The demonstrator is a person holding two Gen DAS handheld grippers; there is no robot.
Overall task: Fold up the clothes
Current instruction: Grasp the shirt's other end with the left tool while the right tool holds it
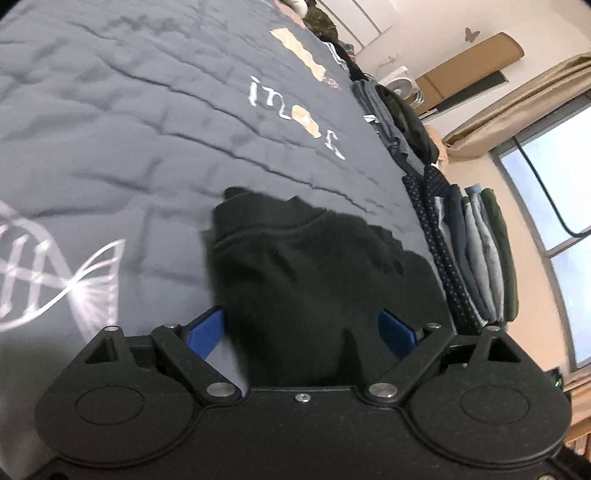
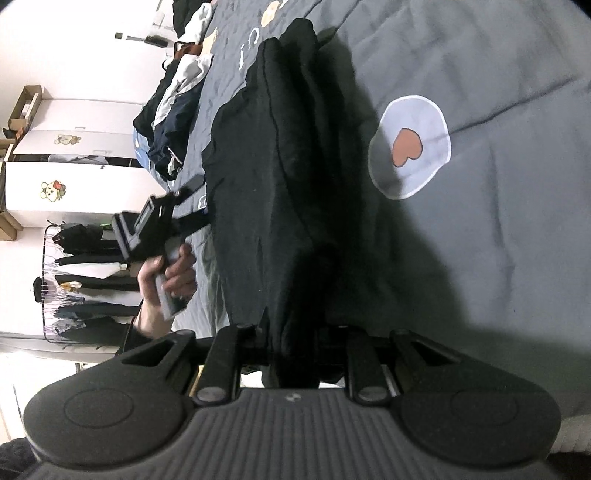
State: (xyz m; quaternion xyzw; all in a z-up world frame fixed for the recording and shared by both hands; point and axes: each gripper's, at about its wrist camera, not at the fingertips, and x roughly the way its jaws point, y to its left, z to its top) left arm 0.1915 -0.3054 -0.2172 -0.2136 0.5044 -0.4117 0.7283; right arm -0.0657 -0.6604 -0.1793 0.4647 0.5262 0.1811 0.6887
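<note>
walls: cream (image 1: 417,22) | window (image 1: 554,147): daylight, beige curtain (image 1: 517,99) | white cabinets (image 2: 74,192)

The garment (image 1: 306,280) in front of me is plain black, with no print that I can see. The bed cover (image 1: 129,122) under it is slate grey, printed with white lettering (image 1: 291,110), tan patches (image 1: 295,48) and a white double-helix figure (image 1: 55,273). To the right of the garment in my right view, the cover carries a pale lilac blob (image 2: 410,144) outlined in white, with a dusty-pink heart inside. Beyond the garment, the folded stack (image 1: 465,258) shows navy with small pale dots, then greys, blues and dark green. My left tool (image 1: 303,328) is black with blue pads (image 1: 207,332). My right tool (image 2: 295,347) is black all over.
</note>
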